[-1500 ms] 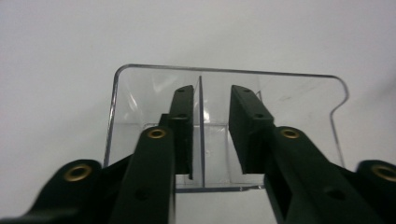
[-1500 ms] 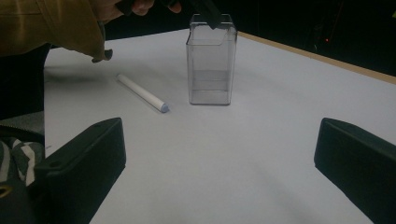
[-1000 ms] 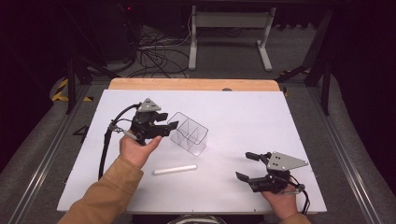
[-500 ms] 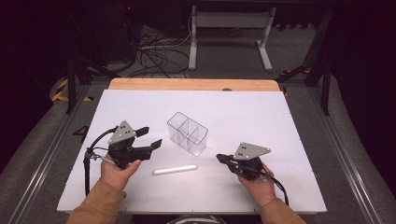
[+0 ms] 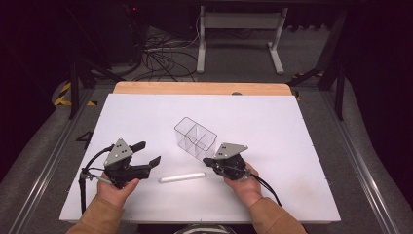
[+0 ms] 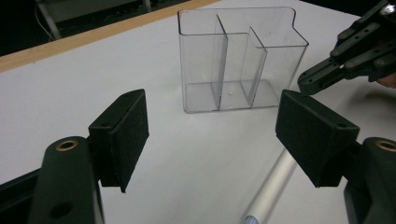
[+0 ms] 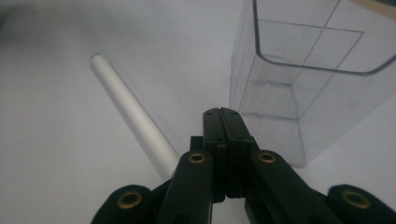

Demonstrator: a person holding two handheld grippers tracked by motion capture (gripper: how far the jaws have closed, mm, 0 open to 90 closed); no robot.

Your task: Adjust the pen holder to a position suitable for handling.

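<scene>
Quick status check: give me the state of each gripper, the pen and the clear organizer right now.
left gripper: jaws wide open, empty, beside the pen.
right gripper: jaws shut on nothing, tip near the pen's end.
white pen: lying flat on the table, not gripped.
clear organizer: upright, compartments empty.

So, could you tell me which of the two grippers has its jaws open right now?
The left gripper: its jaws stand wide apart, with the white stick lying on the table beyond them. The right gripper, beside the clear organizer, has its jaws pressed together on nothing.
</scene>
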